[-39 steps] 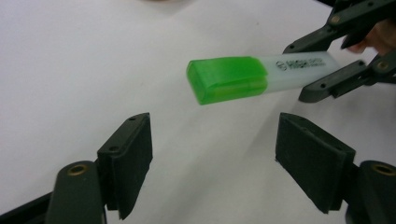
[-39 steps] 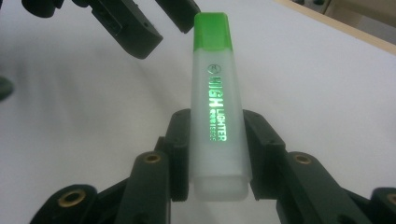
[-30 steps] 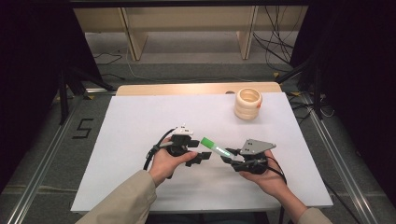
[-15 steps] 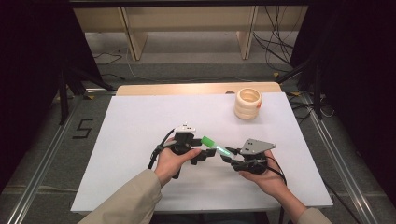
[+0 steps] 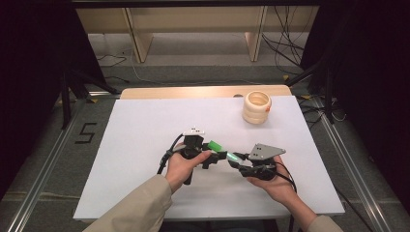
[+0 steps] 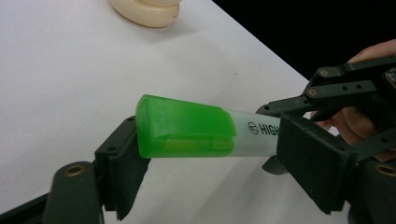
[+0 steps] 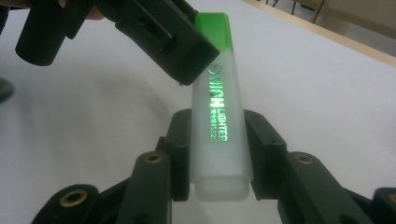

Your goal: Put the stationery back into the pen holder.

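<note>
Right gripper (image 5: 235, 161): jaws clamped on the clear barrel end of the highlighter (image 5: 223, 151), held above the white surface (image 5: 145, 125). Left gripper (image 5: 211, 155): jaws straddle the green cap (image 6: 184, 126), just closed slightly; pad contact not discernible. Far right: cream ridged cup (image 5: 256, 107), well apart.

highlighter (image 7: 218, 126) barrel: "HIGH LIGHTER" in green letters, running lengthwise, round logo just ahead of it, smaller print alongside unreadable | same barrel, left gripper view (image 6: 254, 133): "HIGH" legible, rest hidden behind tong pad | floor (image 5: 58, 145) left of table: black "5" (image 5: 86, 133) marked
</note>
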A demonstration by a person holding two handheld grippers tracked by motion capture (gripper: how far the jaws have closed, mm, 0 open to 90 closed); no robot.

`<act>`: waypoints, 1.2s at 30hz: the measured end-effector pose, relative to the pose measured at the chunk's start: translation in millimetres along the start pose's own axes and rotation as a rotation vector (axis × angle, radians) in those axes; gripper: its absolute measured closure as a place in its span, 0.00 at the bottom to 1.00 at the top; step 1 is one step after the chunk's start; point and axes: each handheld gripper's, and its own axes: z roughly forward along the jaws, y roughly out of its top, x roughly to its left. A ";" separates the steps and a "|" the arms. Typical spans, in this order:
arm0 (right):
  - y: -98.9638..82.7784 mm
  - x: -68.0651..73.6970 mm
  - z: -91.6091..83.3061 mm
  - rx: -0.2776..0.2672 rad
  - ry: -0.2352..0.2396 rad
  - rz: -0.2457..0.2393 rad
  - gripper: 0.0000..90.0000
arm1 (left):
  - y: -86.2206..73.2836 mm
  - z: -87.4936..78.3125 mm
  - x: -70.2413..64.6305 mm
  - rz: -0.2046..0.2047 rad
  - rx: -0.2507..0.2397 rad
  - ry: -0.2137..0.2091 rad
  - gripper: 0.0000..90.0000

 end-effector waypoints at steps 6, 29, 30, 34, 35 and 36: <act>-0.6 -0.2 0.2 -0.003 -0.010 0.000 0.73 | 1.9 -0.8 0.7 -0.042 -0.045 0.011 0.38; -3.2 3.3 7.3 0.036 -0.039 -0.004 0.67 | 1.5 -4.2 -26.6 0.028 -0.244 -0.095 0.81; -3.3 3.1 7.4 0.036 -0.041 -0.002 0.65 | 1.5 -4.2 -26.6 0.028 -0.244 -0.095 0.81; -3.5 2.1 7.3 0.037 -0.051 0.013 0.57 | 2.6 -3.7 -26.6 0.081 -0.271 -0.074 0.82; -3.5 0.7 6.5 0.037 -0.057 0.027 0.52 | 3.3 -3.1 -26.1 0.107 -0.281 -0.054 0.82; -3.7 0.0 6.1 0.036 -0.063 0.036 0.48 | 3.8 -2.8 -25.1 0.123 -0.282 -0.045 0.82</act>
